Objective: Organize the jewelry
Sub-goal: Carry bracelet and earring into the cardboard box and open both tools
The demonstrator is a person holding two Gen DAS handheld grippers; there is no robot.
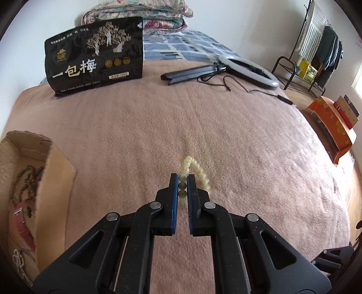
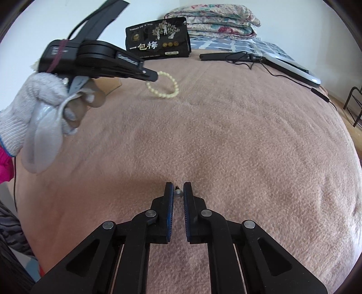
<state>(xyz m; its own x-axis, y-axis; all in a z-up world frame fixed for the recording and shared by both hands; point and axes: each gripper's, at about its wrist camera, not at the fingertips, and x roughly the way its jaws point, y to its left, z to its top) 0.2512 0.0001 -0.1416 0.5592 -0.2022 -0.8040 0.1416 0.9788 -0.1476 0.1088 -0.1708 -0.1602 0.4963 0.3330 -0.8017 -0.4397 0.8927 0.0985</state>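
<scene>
My left gripper (image 1: pixel 182 178) is shut on a pale yellow bead bracelet (image 1: pixel 199 171) and holds it just above the pink blanket; the bracelet (image 2: pixel 166 84) hangs from the left gripper (image 2: pixel 156 77) in the right wrist view. My right gripper (image 2: pixel 178 188) is shut on a small clear earring with a dark pin (image 2: pixel 177 192), low over the blanket. An open cardboard box (image 1: pixel 56 162) with several pieces of jewelry, among them a red watch strap (image 1: pixel 21 224), lies at the far left.
A black snack bag (image 1: pixel 95 54) stands at the back left. A ring light on a folded black stand (image 1: pixel 246 67) with cables lies at the back right. Folded quilts (image 1: pixel 144 15) are behind. An orange box (image 1: pixel 334 129) sits past the bed's right edge.
</scene>
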